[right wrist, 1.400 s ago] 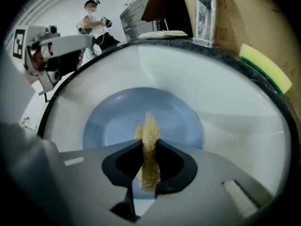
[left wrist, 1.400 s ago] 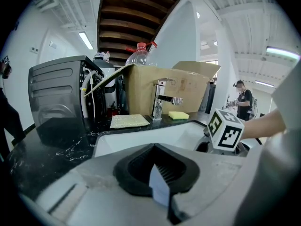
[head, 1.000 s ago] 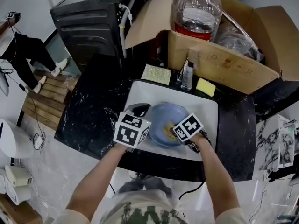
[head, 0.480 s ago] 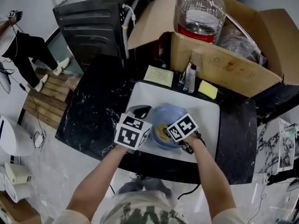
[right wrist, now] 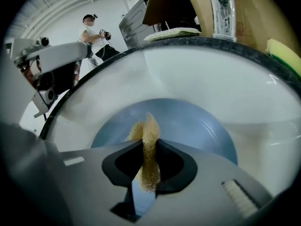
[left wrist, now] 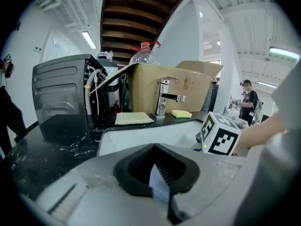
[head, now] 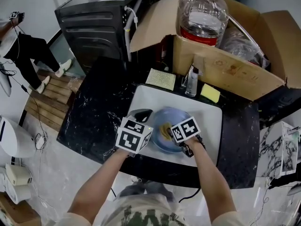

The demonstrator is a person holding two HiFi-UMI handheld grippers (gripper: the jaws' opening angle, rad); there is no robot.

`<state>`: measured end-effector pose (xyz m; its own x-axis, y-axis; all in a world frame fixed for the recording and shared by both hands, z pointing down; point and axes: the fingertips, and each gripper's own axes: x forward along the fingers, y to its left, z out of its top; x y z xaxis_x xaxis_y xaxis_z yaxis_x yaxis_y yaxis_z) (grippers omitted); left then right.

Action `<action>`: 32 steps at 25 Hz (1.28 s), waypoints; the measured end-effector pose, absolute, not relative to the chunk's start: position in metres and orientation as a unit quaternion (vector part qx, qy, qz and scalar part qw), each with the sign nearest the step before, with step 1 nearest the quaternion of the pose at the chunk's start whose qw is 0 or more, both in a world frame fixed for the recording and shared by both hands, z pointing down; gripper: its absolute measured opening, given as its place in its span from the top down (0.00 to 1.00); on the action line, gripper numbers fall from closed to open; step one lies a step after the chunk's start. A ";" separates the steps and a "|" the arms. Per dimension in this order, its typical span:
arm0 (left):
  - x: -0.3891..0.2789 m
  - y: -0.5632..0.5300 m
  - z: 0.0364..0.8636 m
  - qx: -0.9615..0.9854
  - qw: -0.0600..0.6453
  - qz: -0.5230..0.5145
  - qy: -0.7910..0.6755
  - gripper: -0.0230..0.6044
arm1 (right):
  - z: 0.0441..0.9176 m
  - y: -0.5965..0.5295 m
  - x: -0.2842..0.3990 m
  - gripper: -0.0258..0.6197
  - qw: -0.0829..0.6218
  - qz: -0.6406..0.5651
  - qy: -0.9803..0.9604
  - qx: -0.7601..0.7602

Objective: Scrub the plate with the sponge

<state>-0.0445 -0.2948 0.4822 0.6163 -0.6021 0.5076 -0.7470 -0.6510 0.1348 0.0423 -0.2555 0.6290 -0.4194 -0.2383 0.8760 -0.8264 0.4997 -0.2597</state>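
Note:
A blue plate (head: 176,121) lies in the white sink (head: 209,109). My left gripper (head: 144,113) is at the plate's left rim; in the left gripper view, the left gripper (left wrist: 158,175) is shut on the thin plate edge (left wrist: 159,187). My right gripper (head: 166,132) is shut on a tan sponge (head: 163,130) pressed onto the plate's left half. In the right gripper view, the sponge (right wrist: 148,147) sticks out between the jaws of the right gripper (right wrist: 149,160), over the plate (right wrist: 202,126).
A faucet (head: 191,81), a yellow sponge (head: 209,92) and a pale cloth (head: 160,79) sit behind the sink on the black marble counter (head: 94,112). A cardboard box (head: 225,65) with a large water bottle (head: 203,13) stands behind. A black appliance (head: 94,20) is at the back left.
My right gripper has slid the sponge a little leftward across the plate. The left gripper has kept its hold on the rim.

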 end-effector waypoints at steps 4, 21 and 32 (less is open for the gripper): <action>-0.044 -0.295 0.483 0.883 0.170 0.214 -0.382 0.97 | 0.631 -0.261 0.061 0.85 0.409 0.358 -0.748 0.381; -0.030 -0.296 0.448 0.895 0.148 0.191 -0.376 0.97 | 0.528 -0.274 0.085 0.85 0.299 0.280 -0.783 0.468; -0.012 -0.301 0.411 0.904 0.139 0.164 -0.369 0.97 | 0.436 -0.265 0.117 0.85 0.194 0.217 -0.783 0.549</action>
<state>-0.0120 -0.3012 0.4105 0.6736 -0.6220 0.3992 -0.7131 -0.6891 0.1294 0.1171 -0.2650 0.4361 -0.3213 -0.7764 0.5422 -0.9447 0.3024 -0.1268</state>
